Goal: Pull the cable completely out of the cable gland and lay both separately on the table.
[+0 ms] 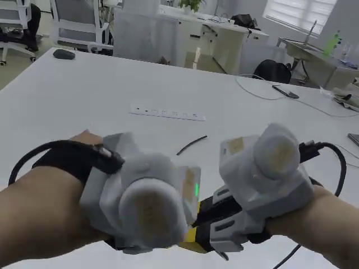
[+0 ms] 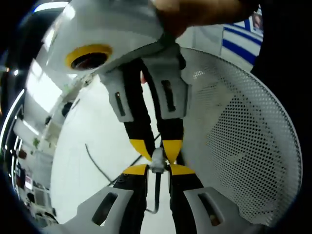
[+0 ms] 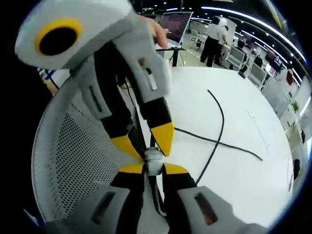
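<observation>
the task looks barely begun: the cable gland (image 3: 153, 158), a small pale piece, is held in the air above the white table (image 1: 112, 89) with nothing yet laid down. the left gripper (image 2: 158, 168) and the right gripper (image 3: 152, 168) meet nose to nose, and both pairs of yellow-tipped tongs are pinched in on that one small piece from opposite ends. i cannot tell whether one of them in fact bites the cable rather than the gland body. a thin cable (image 2: 157, 192) runs down from the gland between the left gripper's tongs and hooks aside at its end, so by my reading it is not yet pulled free. what is left is the whole pull, then setting the two parts down apart from each other. as for containers, a white perforated panel (image 2: 243, 146) curves behind the grippers; i cannot tell whether it is a basket or a chair back, and nothing lies in it. two loose black leads (image 3: 217, 141) cross on the table, well apart from the gland.
</observation>
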{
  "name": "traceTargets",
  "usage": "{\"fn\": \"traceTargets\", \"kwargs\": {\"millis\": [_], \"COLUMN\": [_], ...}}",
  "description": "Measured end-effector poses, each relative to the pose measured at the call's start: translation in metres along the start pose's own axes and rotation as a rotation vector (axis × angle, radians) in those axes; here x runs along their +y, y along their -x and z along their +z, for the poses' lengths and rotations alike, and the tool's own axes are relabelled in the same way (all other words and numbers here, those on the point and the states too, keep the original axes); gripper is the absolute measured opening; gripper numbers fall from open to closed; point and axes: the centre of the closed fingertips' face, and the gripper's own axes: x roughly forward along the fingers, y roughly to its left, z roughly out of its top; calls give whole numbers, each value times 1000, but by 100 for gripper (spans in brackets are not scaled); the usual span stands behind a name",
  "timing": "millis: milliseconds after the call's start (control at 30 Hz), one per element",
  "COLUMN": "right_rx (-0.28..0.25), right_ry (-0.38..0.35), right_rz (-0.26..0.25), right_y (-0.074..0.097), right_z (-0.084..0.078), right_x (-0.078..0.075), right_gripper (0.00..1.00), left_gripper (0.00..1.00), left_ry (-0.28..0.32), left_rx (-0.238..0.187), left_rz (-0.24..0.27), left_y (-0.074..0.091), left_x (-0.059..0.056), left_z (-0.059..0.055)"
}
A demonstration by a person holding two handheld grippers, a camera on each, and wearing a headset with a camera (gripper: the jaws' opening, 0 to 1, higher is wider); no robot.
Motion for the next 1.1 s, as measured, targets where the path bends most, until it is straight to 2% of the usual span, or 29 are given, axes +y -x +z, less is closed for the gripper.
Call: {"fn": "traceTargets", "kwargs": {"millis": [33,67,100,133,200,233,267,300,333,367,400,433,467,500,533,567,600,633,667,700,800,833,1033,1067,1100], "right_rx": [9,14,22,19,13,9,0,5,9,25,40,35,29,27,22,10,6,7,10,15,53,61,110,129,170], "right_ry": [74,108,167,196,209,237,288,278,252,194,141,137,150,127,103,90,94,94,101,88,78,74,7,-3,-11], "right_rz": [-42,-65,-84,-103,-125,-120,-119,-124,-127,-137,-128,-139,-149,-165,-172,-172,-177,-198,-195,-194,-209,-219,-233,-242,-250], "right_y": [0,0,0,1,2,1,-1,-3,-4,-3,-3,-2,0,3,5,6,7,9,10,11,16,18,29,30,32], "right_z": [1,1,1,1,1,1,2,0,-3,-8,-14,-17,-18,-21,-22,-22,-22,-23,-23,-25,-39,-43,-71,-77,-88], "right_x": [-3,-5,-4,-4,-3,0,2,3,2,0,-1,-4,-7,-11,-12,-12,-13,-16,-17,-18,-24,-26,-38,-40,-44], "right_gripper": [13,13,13,13,13,13,13,14,14,16,20,24,23,21,20,19,16,7,4,4,4,4,3,3,3], "left_gripper": [16,16,16,16,16,16,16,16,16,16,16,16,16,16,16,16,16,16,16,16,16,16,16,16,16], "left_ry": [78,141,243,288,510,560,709,776,728,697,680,654,588,518,484,424,395,388,375,360,316,322,367,373,373], "left_rx": [-32,-53,-80,-89,-131,-130,-111,-107,-131,-148,-168,-151,-154,-147,-134,-142,-154,-148,-146,-130,-53,-37,-16,-7,1], "left_rz": [-20,-40,-93,-109,-202,-244,-297,-318,-301,-277,-223,-189,-143,-85,-70,-37,-20,-16,8,41,81,90,128,135,142], "left_y": [0,0,1,1,1,1,0,0,-4,-4,-6,-5,-5,-3,-3,-1,0,0,0,1,3,4,14,16,17], "left_x": [4,5,5,6,7,3,0,-2,0,1,5,5,9,12,11,12,12,9,9,12,14,16,25,26,26], "left_z": [0,0,0,0,0,-2,-5,-6,-7,-6,-3,-5,-5,-5,-6,-2,1,1,2,-1,-17,-24,-45,-48,-52]}}
